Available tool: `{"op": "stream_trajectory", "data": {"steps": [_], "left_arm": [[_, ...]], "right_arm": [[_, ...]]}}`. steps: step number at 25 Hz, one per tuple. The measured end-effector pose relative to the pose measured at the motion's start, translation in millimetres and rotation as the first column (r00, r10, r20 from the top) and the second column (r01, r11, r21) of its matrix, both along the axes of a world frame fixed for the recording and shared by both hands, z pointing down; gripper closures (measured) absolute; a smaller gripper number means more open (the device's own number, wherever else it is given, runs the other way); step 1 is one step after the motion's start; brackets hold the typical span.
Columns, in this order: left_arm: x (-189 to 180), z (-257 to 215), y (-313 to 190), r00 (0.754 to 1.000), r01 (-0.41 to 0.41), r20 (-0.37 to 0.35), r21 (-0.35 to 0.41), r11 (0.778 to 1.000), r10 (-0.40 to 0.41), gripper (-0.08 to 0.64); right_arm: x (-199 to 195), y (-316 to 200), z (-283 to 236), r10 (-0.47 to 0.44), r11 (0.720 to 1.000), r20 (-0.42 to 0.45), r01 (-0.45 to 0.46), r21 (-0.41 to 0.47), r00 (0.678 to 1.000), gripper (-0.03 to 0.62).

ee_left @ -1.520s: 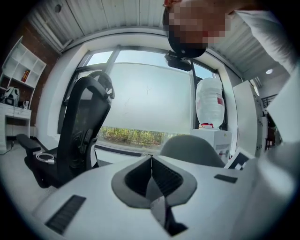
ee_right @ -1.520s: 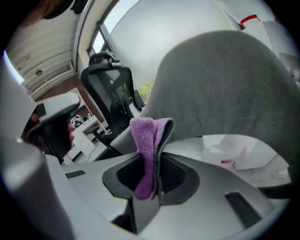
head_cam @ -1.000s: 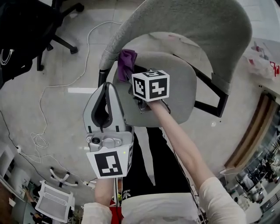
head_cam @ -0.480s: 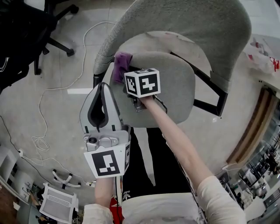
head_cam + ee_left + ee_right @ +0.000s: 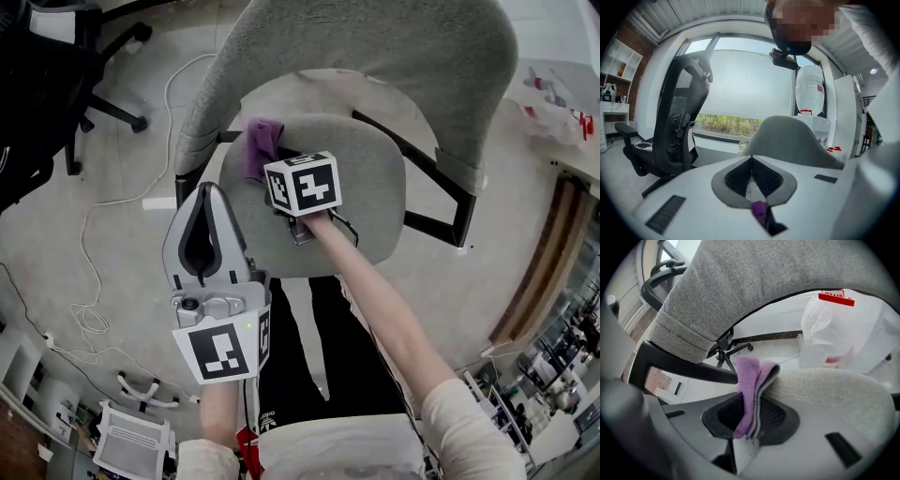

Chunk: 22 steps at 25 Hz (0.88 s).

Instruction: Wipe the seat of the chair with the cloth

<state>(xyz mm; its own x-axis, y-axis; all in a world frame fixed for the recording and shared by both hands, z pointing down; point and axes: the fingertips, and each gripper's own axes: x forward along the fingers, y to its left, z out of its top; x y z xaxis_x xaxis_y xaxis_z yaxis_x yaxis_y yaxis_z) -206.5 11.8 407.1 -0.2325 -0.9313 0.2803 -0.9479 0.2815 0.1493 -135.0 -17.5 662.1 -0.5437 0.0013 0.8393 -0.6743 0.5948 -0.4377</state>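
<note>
Right gripper (image 5: 748, 414) (pinching the cloth (image 5: 261, 145)) has slid slightly across the seat (image 5: 367, 192).

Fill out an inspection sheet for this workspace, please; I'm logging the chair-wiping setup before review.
Surface: grey fabric chair seat, under a curved grey backrest.
Job's things: purple cloth, lying at the seat's far-left edge.
Clutter: nothing seen on the seat.
Grippers: right gripper shut on the cloth; left gripper shut and empty, held left of the seat.
Cables: white cable trailing over the floor.
Surroundings: black office chair to the left; white plastic bag beyond the seat.
</note>
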Motion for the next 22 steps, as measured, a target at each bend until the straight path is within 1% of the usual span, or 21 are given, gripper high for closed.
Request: {"op": "stream_trajectory", "data": {"steps": [4, 9, 15, 20, 22], "left_arm": [[7, -1, -9, 1.000, 0.001, -0.012, 0.004, 1.000, -0.001, 0.548], [21, -4, -22, 0.999, -0.033, -0.008, 0.003, 0.999, 0.033, 0.547], [42, -9, -37, 0.997, -0.077, -0.006, 0.006, 0.997, 0.077, 0.548], [56, -15, -46, 0.993, -0.118, 0.000, 0.009, 0.993, 0.118, 0.548], [59, -17, -48, 0.992, -0.128, 0.004, 0.009, 0.992, 0.128, 0.547]], "right_arm": [[26, -14, 0, -0.002, 1.000, -0.031, 0.002, 0.022, 1.000, 0.500], [69, -32, 1, 0.015, 0.999, -0.079, -0.011, 0.052, 0.997, 0.500], [121, -54, 2, 0.076, 0.995, -0.127, -0.068, 0.069, 0.989, 0.500], [160, -70, 1, 0.089, 0.992, -0.196, -0.068, 0.109, 0.977, 0.500], [176, -76, 1, 0.112, 0.990, -0.206, -0.091, 0.111, 0.972, 0.500]]}}
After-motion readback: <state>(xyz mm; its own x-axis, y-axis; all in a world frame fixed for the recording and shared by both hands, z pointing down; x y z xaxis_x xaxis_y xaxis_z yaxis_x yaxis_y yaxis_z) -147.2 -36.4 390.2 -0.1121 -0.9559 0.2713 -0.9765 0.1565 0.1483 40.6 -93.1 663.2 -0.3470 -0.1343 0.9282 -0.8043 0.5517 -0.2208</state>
